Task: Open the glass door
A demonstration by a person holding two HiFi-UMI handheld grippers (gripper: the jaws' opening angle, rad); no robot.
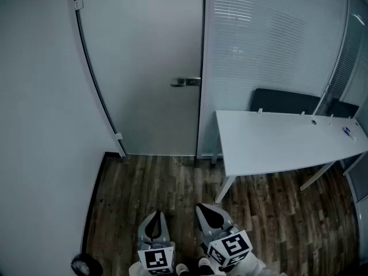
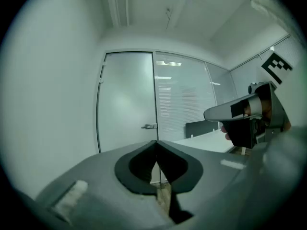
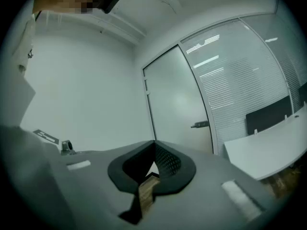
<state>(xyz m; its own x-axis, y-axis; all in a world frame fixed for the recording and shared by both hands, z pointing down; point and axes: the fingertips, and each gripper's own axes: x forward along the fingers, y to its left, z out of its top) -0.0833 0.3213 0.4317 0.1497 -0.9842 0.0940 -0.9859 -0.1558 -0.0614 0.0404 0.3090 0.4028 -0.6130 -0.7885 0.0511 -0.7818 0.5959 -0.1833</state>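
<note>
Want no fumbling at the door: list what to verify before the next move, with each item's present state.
1. Glass door shut: ok.
2. Door handle in plain sight, nothing in front: ok.
3. Left gripper empty, jaws together: ok.
4. Right gripper empty, jaws together: ok.
5. A gripper near the handle: not ok, both far short.
6. Door unlocked: cannot tell.

It was an office. A frosted glass door [image 1: 144,68] with a metal lever handle [image 1: 186,81] stood shut beside a glass partition [image 1: 270,39] lined with slatted blinds. A long white surface [image 1: 276,140] on slim legs had dark chairs [image 1: 284,101] behind it. The floor [image 1: 161,188] was wood plank, and the wall [image 1: 40,96] plain white.
</note>
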